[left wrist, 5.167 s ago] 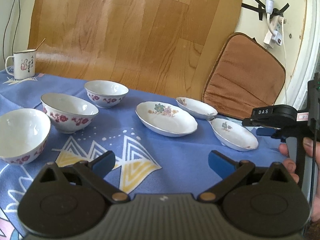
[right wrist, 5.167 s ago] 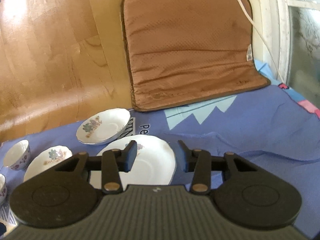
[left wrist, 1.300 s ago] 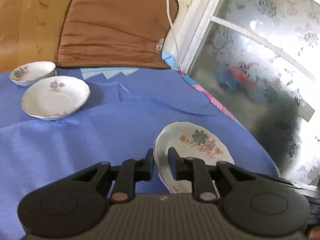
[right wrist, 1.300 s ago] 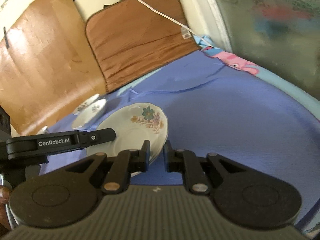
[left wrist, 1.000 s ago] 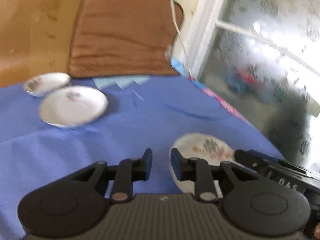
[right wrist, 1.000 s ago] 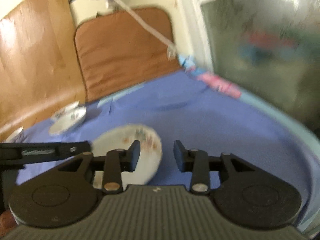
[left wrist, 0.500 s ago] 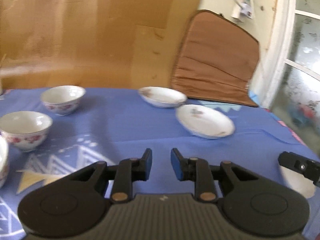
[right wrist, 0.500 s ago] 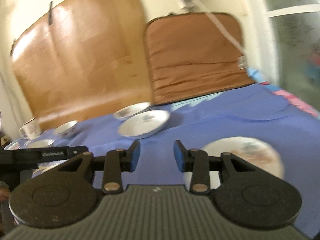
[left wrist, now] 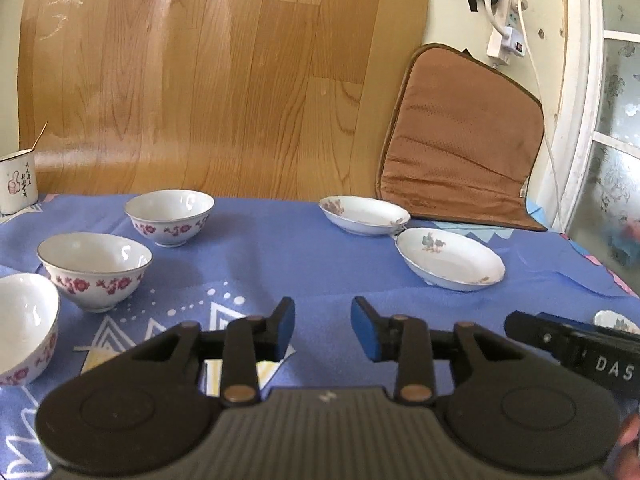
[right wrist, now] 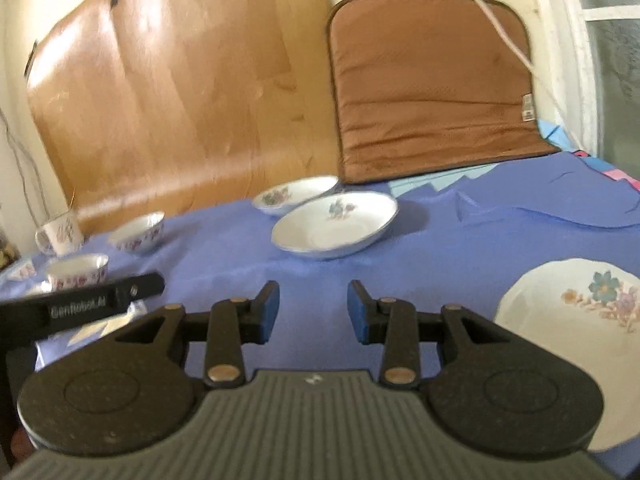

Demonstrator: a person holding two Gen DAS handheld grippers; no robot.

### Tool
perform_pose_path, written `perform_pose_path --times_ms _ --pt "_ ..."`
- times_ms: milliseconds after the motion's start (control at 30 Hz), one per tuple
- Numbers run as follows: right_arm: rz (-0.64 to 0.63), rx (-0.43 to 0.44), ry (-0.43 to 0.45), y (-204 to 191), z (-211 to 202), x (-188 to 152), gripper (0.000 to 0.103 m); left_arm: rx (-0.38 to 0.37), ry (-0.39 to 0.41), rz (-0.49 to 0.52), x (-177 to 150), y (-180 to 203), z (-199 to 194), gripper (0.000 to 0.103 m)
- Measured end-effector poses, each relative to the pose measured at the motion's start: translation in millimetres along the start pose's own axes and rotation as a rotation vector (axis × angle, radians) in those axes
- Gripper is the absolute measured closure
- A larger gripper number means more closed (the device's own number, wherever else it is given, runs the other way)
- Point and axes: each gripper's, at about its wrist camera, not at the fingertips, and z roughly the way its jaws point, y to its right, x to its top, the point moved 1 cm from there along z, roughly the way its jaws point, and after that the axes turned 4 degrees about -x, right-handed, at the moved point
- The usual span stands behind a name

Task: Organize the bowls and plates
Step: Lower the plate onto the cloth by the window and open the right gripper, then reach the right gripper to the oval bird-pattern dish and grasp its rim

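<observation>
Our left gripper (left wrist: 322, 322) has just been opening and holds nothing, and our right gripper (right wrist: 313, 312) also stands parted and empty above the cloth (left wrist: 280, 256). The big plate (right wrist: 576, 340) lies alone at the right, two plates (left wrist: 450, 258) near the cushion (left wrist: 460, 152), three bowls (left wrist: 94, 268) at left. If we grab the nearer plate carelessly, it could knock its neighbour, since their rims nearly touch.

White bowls (left wrist: 94, 270) with red flowers on a blue tablecloth (left wrist: 280, 256)

Both wrist views look low across the tablecloth (left wrist: 304, 256), sharing the brown cushion (right wrist: 432, 80).
</observation>
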Motion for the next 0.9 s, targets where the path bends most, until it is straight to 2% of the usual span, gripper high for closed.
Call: perform_pose_path --times_ms 200,467,900 --pt "-0.010 -0.006 0.001 -3.0 -2.1 -1.3 0.062 0.013 -0.002 -0.030 0.4 -5.7 -0.1 0.071" --pt "-0.001 -0.008 -0.005 -1.3 -0.1 -1.0 0.062 -0.005 0.012 -0.023 -0.7 -4.7 -3.1 0.057" --pt "-0.022 -0.022 0.005 -4.6 -1.1 -2.5 0.062 -0.020 0.024 -0.026 -1.2 -5.4 -6.0 0.053"
